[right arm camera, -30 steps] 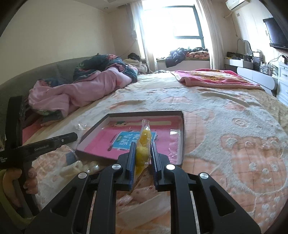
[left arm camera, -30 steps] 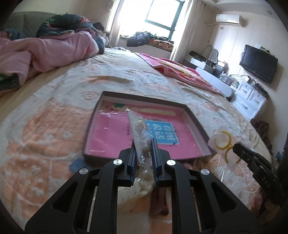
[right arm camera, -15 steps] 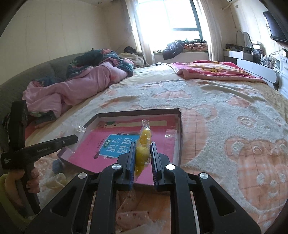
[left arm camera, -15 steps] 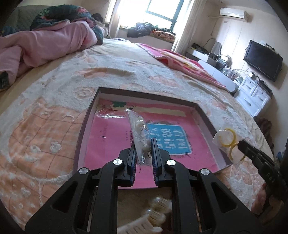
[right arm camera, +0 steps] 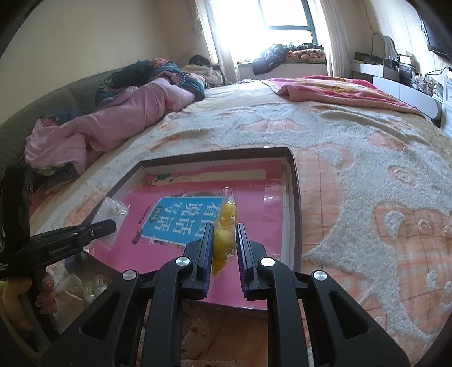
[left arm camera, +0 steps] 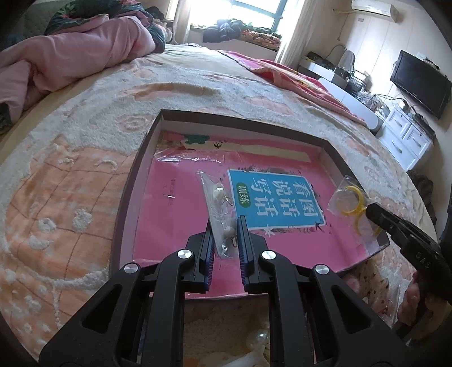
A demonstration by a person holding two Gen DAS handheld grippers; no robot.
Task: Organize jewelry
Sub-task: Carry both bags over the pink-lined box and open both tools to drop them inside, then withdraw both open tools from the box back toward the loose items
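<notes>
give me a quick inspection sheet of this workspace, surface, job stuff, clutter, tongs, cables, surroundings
surface: bed blanket, peach and cream, fuzzy; shallow box lies on it, a pink book inside.
job's things: clear bag of pale earrings in the left tongs; clear bag of yellow pieces in the right tongs; both over the box.
clutter: more small plastic bags on the blanket at the near edge of the box; contents unclear.
tongs: left tongs shut on its bag; right tongs shut on its bag.
cables: a tangle on the white desk, far from the work.
surroundings: pink quilt, bright window, wall television, white drawers.
</notes>
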